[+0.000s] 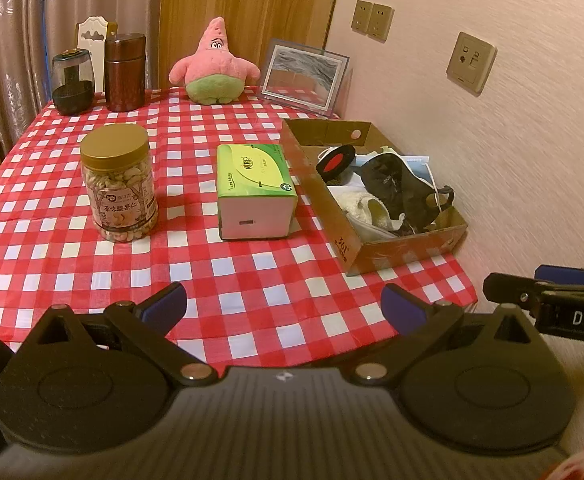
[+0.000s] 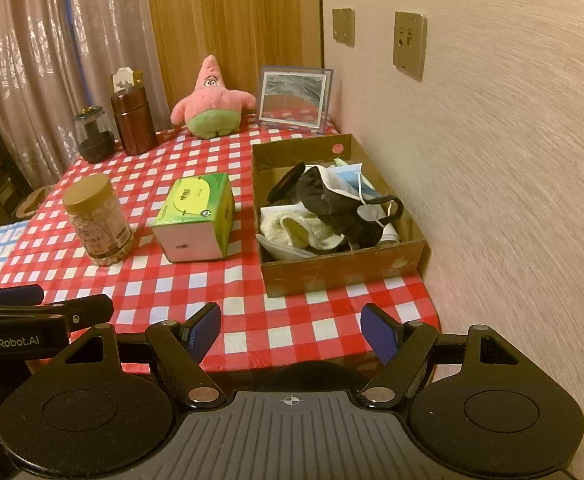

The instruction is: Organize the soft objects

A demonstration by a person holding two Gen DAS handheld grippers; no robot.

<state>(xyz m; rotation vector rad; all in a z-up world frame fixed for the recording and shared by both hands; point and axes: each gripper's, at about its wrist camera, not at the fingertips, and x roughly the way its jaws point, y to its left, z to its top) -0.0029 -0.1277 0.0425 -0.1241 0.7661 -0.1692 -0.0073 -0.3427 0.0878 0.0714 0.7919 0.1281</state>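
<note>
Hovered with left gripper [image 1: 283, 306] and right gripper [image 2: 290, 330] both spread wide and empty, pink plush star [image 2: 211, 102] far ahead at table's back edge, likely light, squashy, best pinched across its narrow upper body

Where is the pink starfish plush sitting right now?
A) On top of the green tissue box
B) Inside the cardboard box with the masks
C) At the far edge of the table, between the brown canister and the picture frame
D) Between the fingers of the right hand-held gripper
C: the pink starfish plush sits upright at the table's far edge, with the brown canister on one side and the picture frame on the other, outside the cardboard box.
</note>
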